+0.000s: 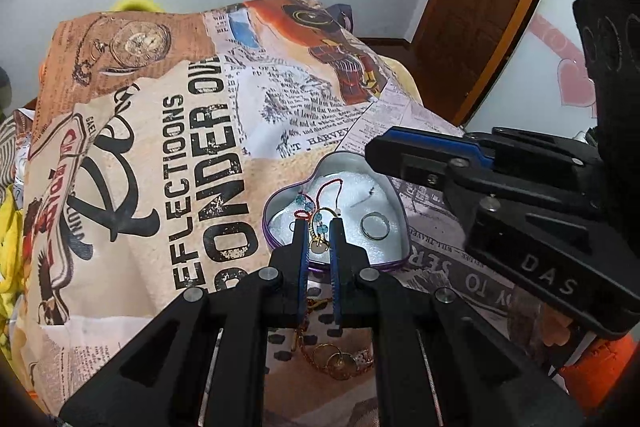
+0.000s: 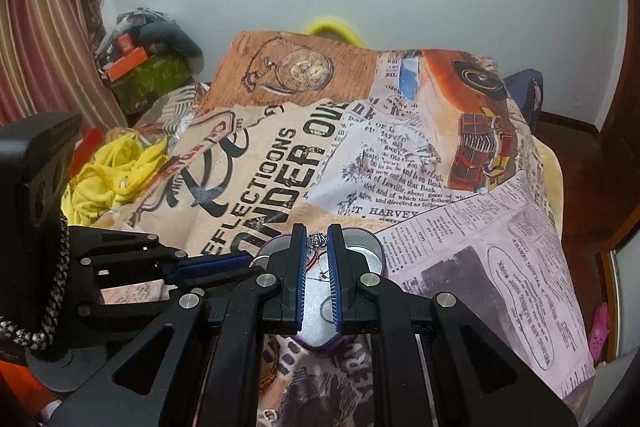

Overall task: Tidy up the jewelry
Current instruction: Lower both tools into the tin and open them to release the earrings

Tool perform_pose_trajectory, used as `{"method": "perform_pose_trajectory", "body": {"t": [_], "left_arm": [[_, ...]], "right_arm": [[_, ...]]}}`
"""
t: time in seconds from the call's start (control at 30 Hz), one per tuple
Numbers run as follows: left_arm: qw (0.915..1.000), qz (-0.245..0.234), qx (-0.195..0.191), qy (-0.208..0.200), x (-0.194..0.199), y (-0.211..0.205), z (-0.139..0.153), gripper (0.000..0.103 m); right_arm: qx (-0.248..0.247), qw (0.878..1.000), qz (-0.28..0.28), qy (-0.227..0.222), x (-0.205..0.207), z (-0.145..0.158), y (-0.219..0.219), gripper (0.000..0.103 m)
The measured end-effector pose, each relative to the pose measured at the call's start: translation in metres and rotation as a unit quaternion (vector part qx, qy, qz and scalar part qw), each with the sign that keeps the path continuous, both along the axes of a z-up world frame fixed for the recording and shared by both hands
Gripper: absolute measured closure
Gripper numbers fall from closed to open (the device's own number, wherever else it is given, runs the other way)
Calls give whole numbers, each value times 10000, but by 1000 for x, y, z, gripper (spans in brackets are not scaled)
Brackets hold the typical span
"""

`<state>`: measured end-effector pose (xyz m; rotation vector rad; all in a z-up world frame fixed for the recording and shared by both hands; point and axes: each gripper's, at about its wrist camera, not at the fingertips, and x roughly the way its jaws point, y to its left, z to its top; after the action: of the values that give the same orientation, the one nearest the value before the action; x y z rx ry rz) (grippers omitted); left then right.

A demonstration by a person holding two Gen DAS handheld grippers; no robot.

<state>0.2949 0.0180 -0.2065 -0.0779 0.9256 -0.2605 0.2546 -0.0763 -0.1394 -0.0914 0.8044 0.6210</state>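
Right gripper pinches a silver ring at our fingertips, above the heart-shaped tin | left gripper clamps a gold beaded chain over it | both light, slippery (chain limp, tangle-prone); grip ring's band.

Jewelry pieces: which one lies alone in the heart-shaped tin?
The plain silver ring, lying flat in the tin's right half, apart from the red-cord bracelet and gold chain tangled on the left.
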Motion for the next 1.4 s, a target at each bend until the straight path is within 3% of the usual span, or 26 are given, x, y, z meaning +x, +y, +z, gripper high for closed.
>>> {"method": "perform_pose_trajectory", "body": {"t": [0.3,0.9,1.4], "left_arm": [[9999,15,-32,168,6,0,-11,95],[9998,27,140,141,-1,-4,-7,95],[9996,83,234,-129,-24,0,23,94]], "right_arm": [[-95,9990,13,441,17,-21,0,94],[-373,9971,38,661,18,-34,2,94],[-328,9982,-110,500,2,-9,-5,88]]}}
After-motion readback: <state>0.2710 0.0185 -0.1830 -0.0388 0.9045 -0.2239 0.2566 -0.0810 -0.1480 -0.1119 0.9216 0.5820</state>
